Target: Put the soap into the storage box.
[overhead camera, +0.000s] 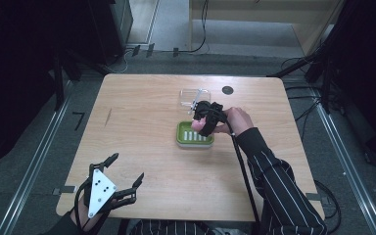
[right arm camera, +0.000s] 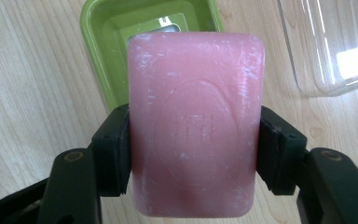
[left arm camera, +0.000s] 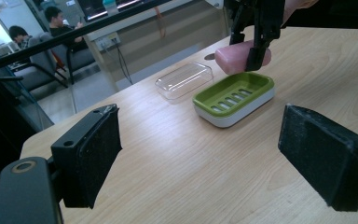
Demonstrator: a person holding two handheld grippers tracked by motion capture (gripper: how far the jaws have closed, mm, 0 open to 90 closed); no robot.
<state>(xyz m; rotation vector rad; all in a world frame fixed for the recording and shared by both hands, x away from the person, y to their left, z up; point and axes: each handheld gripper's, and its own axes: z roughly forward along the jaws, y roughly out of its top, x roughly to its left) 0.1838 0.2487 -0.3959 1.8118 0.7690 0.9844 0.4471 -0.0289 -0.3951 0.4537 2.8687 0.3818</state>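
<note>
My right gripper [right arm camera: 195, 154] is shut on a pink bar of soap [right arm camera: 196, 121], one pad pressed on each long side. In the left gripper view the soap [left arm camera: 235, 56] hangs just above the far end of a green soap dish [left arm camera: 233, 98] with a slotted floor and white base. From above, the right gripper [overhead camera: 206, 119] hovers over the dish [overhead camera: 194, 135] in the middle of the table. My left gripper [overhead camera: 125, 174] rests near the front left corner, open with nothing between its pads [left arm camera: 95, 154].
A clear plastic lid [overhead camera: 192, 98] lies upside down just behind the dish, also seen as the lid [left arm camera: 184, 79] in the left gripper view. A small black round mark [overhead camera: 227, 90] sits near the table's far edge. Bare wood surrounds the dish.
</note>
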